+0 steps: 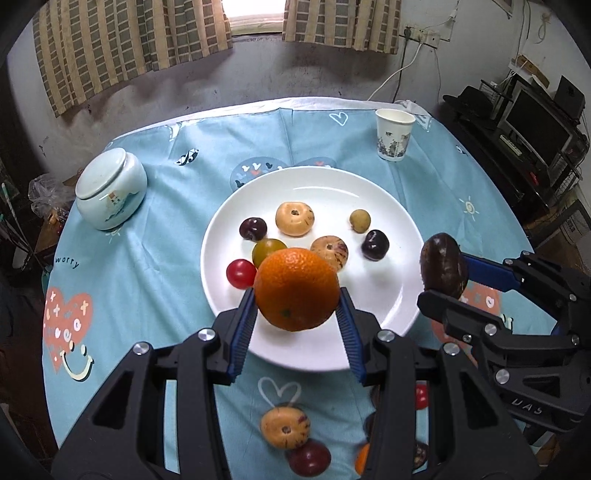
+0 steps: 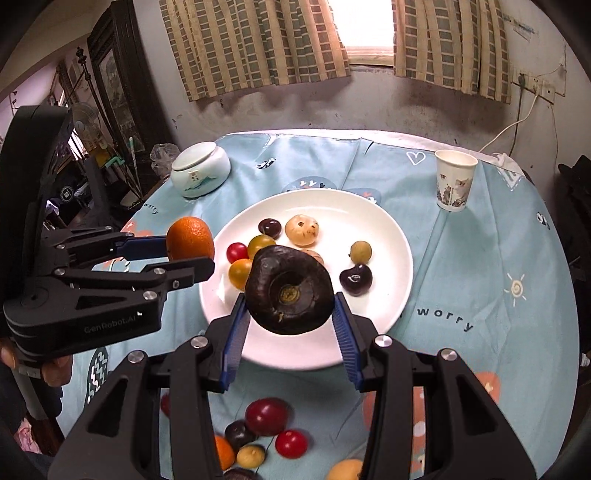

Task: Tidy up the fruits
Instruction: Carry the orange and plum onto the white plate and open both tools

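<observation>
The left gripper is clamped across the orange, which looks firm and round. The right gripper pinches the dark fruit; it is likely softer, so grip gently.

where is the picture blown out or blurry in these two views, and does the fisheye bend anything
Left wrist view: the window is blown out white, the loose fruit near the bottom edge is soft, and the table edge curves. Right wrist view: the window is overexposed too, the plate shows mild glare, and the near fruit blurs.
</observation>
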Demonstrator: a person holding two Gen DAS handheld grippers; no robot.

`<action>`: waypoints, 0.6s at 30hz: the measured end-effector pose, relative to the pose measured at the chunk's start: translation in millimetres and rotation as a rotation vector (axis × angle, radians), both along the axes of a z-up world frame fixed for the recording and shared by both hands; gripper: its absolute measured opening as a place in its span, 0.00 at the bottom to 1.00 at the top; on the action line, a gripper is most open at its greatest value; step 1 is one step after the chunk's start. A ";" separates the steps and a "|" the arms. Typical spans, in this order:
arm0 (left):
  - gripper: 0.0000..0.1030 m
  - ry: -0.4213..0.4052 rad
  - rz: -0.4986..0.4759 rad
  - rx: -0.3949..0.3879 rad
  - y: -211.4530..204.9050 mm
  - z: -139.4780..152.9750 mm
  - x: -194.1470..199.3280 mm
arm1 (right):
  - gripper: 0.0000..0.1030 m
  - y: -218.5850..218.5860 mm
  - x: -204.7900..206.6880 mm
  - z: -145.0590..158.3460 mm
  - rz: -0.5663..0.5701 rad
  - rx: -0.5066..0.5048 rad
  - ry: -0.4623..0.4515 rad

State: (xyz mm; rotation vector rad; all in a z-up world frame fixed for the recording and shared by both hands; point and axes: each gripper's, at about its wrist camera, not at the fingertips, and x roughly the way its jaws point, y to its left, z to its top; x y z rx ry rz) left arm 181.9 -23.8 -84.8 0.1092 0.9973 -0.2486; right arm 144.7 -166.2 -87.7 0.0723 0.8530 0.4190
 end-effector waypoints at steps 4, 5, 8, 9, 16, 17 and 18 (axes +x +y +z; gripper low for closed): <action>0.43 0.019 0.007 0.003 -0.8 -11.7 15.6 | 0.44 -0.6 17.4 -9.3 -0.003 0.005 0.015; 0.43 0.022 0.009 0.002 -1.2 -13.9 18.2 | 0.44 -0.4 20.5 -10.9 -0.001 0.007 0.016; 0.43 0.031 0.014 0.003 -2.5 -20.2 27.4 | 0.44 -0.3 30.4 -16.0 0.000 0.005 0.022; 0.43 0.034 0.014 0.005 -3.0 -21.8 30.1 | 0.44 -0.5 34.1 -17.8 -0.001 0.006 0.024; 0.43 0.042 0.017 0.030 -8.5 -35.4 50.9 | 0.44 2.5 58.9 -29.3 0.000 -0.005 0.037; 0.43 0.043 0.017 0.032 -9.0 -37.2 53.6 | 0.44 3.4 63.1 -31.3 0.001 -0.009 0.040; 0.43 0.044 0.016 0.035 -10.0 -39.4 56.9 | 0.44 4.3 67.2 -33.2 0.001 -0.015 0.040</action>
